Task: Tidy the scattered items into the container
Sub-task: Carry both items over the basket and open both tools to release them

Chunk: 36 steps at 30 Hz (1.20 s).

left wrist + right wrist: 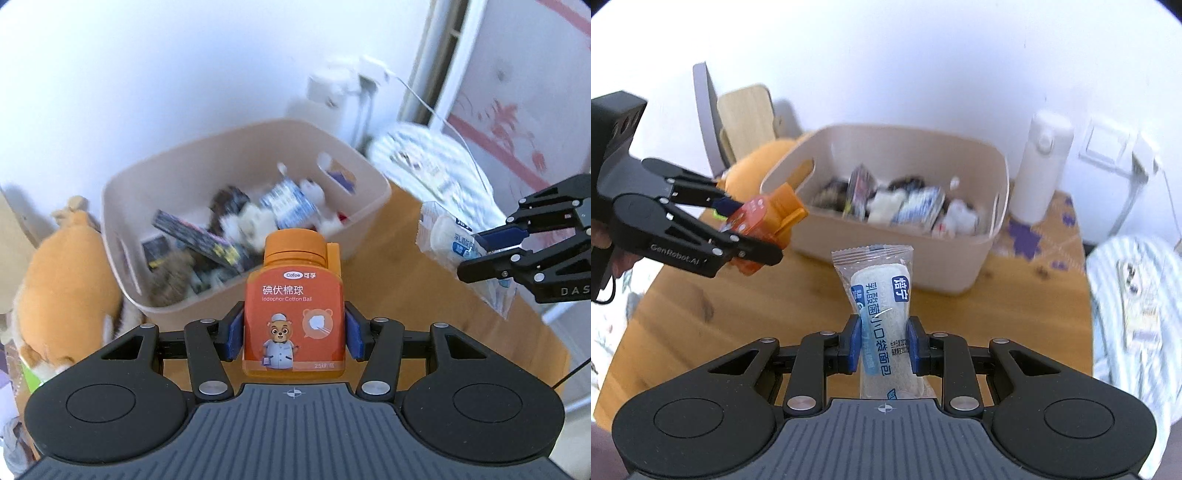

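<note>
My left gripper is shut on an orange bottle of iodophor cotton balls, held upright above the wooden table just in front of the beige container. The bottle also shows in the right wrist view, left of the container. My right gripper is shut on a clear packet of bread with blue print, held above the table in front of the container. That packet also shows at the right of the left wrist view. The container holds several packets and small items.
An orange plush toy lies left of the container. A white flask stands right of the container on a purple-patterned mat. Striped cloth lies off the table's right edge. The round wooden table ends near both sides.
</note>
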Available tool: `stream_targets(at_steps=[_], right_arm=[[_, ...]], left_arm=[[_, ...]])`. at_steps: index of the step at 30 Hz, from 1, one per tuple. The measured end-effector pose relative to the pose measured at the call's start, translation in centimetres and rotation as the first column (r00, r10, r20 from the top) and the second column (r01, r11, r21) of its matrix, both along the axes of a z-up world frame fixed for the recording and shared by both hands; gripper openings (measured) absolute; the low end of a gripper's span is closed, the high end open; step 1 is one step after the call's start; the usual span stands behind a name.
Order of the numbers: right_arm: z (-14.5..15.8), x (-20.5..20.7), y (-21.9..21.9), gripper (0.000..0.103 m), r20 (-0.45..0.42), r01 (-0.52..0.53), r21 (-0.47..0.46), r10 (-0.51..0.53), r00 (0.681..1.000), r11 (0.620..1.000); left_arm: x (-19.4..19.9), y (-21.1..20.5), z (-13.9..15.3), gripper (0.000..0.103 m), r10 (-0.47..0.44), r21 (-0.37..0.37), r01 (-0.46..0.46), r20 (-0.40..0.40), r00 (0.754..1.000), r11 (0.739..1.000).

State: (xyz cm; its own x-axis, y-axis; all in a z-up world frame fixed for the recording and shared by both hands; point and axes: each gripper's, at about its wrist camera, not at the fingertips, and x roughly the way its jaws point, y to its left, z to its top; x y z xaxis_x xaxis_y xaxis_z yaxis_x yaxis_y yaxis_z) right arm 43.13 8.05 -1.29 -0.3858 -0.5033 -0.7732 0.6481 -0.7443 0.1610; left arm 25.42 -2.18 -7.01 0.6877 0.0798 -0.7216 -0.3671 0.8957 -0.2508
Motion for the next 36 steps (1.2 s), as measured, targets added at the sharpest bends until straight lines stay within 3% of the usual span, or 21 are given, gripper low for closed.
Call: stream_targets(at_steps=[4, 9, 20, 26, 36], right_arm=[[1.2, -2.5, -0.9, 0.024, -0.039, 0.013, -0.014, -0.013, 0.999, 1.0], [1.8, -6.2, -2.7, 0.024, -0.069, 0.033, -0.036, -0.035, 0.997, 0.999], [-0.1, -12.7, -7.3, 0.024, -0.02, 0.092, -0.098, -0.095, 0.995, 0.991], [-2.4, -14.5, -8.9, 0.024, 0.024, 0.126, -0.093, -0.124, 0.992, 0.988], [-4.8, -15.4, -9.5, 0.024, 0.061, 0.188, -0.055, -0.185, 0.981, 0.981]], left_arm=[[0.7, 1.9, 0.7, 0.054, 0.095, 0.021, -0.096, 0.027, 0.995, 0.995], [2.1, 4.6, 0.7, 0.054, 0.2, -0.006, -0.2, 0.042, 0.979, 0.98], [5.4, 9.6, -1.3, 0.054, 0.377, -0.043, -0.376, 0.01, 0.926, 0.925], [6.6, 11.3, -3.1, 0.054, 0.433, -0.053, -0.434, -0.04, 0.901, 0.899], [8.2, 11.6, -5.6, 0.054, 0.436, -0.051, -0.446, -0.14, 0.889, 0.893]])
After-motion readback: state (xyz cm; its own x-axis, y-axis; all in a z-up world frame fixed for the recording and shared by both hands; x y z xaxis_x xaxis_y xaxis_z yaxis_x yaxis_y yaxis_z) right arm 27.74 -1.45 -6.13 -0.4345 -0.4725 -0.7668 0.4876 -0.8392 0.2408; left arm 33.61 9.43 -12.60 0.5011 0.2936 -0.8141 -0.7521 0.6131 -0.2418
